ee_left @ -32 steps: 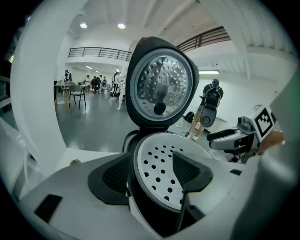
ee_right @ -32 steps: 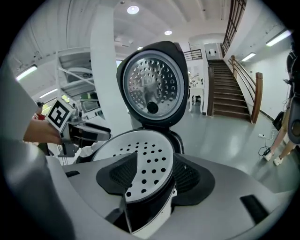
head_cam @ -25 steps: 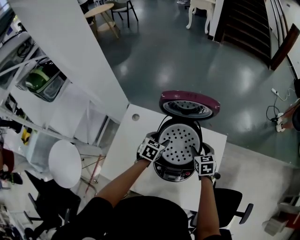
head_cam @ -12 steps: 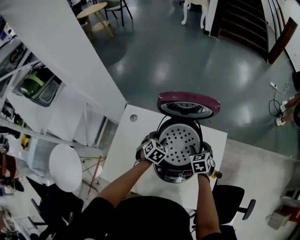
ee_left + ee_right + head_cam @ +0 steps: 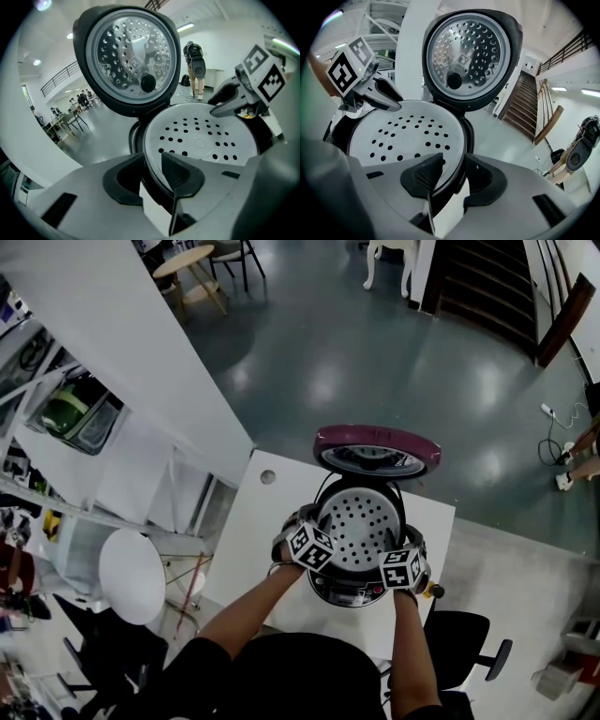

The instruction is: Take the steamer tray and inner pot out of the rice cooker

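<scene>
The rice cooker point(image 5: 349, 588) stands on a white table with its maroon lid point(image 5: 378, 448) raised. A white perforated steamer tray point(image 5: 361, 519) fills its mouth and hides the inner pot beneath. My left gripper point(image 5: 317, 526) straddles the tray's left rim point(image 5: 146, 154): one jaw lies over the tray, the other outside. Its jaws are closing, with a gap still showing at the outer pad. My right gripper point(image 5: 397, 547) straddles the right rim point(image 5: 459, 159) the same way, its jaws also closing. Each gripper shows in the other's view: the right gripper point(image 5: 229, 101) and the left gripper point(image 5: 385, 96).
The white table point(image 5: 258, 526) has a round cable hole point(image 5: 268, 477) at its far left. The cooker sits near the table's front edge. A black office chair point(image 5: 464, 643) stands at the lower right, and a round white stool point(image 5: 131, 573) and shelving at the left.
Both grippers have rolled slightly and settled lower onto the tray's rim. Their jaws have narrowed around it. The tray and cooker have not moved.
</scene>
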A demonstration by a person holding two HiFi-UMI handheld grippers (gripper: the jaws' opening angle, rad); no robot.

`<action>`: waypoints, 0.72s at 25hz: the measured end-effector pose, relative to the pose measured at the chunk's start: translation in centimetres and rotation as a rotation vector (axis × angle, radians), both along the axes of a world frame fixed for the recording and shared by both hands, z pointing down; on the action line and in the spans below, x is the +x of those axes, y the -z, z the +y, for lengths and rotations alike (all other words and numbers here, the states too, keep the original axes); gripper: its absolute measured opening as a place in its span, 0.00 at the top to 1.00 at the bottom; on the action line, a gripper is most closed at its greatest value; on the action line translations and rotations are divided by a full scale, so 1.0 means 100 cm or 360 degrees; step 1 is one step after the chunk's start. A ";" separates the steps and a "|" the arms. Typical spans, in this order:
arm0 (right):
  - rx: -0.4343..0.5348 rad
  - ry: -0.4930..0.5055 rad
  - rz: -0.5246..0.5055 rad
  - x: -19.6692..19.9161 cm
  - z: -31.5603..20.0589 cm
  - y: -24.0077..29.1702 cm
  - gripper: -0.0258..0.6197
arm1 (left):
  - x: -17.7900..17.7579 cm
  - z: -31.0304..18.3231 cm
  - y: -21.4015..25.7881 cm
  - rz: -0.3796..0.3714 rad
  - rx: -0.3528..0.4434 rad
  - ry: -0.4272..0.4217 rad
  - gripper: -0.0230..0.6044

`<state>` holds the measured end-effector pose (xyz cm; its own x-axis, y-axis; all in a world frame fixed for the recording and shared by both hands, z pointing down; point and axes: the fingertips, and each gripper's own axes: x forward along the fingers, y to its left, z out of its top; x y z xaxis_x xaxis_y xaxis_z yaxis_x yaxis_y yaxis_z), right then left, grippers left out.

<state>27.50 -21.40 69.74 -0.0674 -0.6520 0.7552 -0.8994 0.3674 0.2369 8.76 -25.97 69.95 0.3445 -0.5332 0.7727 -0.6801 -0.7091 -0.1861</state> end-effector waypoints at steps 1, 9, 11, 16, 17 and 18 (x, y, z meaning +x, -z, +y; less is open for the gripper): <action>0.0003 -0.0002 0.0001 0.000 0.000 0.000 0.75 | 0.000 0.000 0.000 0.0005 -0.0002 0.0001 0.79; 0.0051 -0.0029 -0.0018 -0.003 -0.002 0.012 0.77 | -0.005 -0.001 0.000 0.0047 -0.0017 0.0029 0.81; 0.0044 -0.0063 -0.0063 -0.001 -0.001 0.010 0.77 | -0.004 0.000 0.001 0.0061 -0.0014 0.0023 0.81; 0.0003 -0.0111 -0.0145 0.002 -0.005 0.007 0.79 | -0.003 -0.003 0.007 0.0118 0.0007 0.0031 0.82; -0.0001 -0.0101 -0.0132 0.002 -0.005 0.006 0.78 | -0.002 -0.003 0.007 0.0118 0.0011 0.0035 0.82; -0.0002 -0.0092 -0.0117 0.002 -0.005 0.005 0.78 | -0.002 -0.003 0.007 0.0119 0.0013 0.0039 0.82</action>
<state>27.67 -21.92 69.22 -0.0848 -0.6555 0.7504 -0.9341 0.3144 0.1692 8.52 -26.29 69.21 0.3879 -0.5486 0.7406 -0.7097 -0.6905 -0.1398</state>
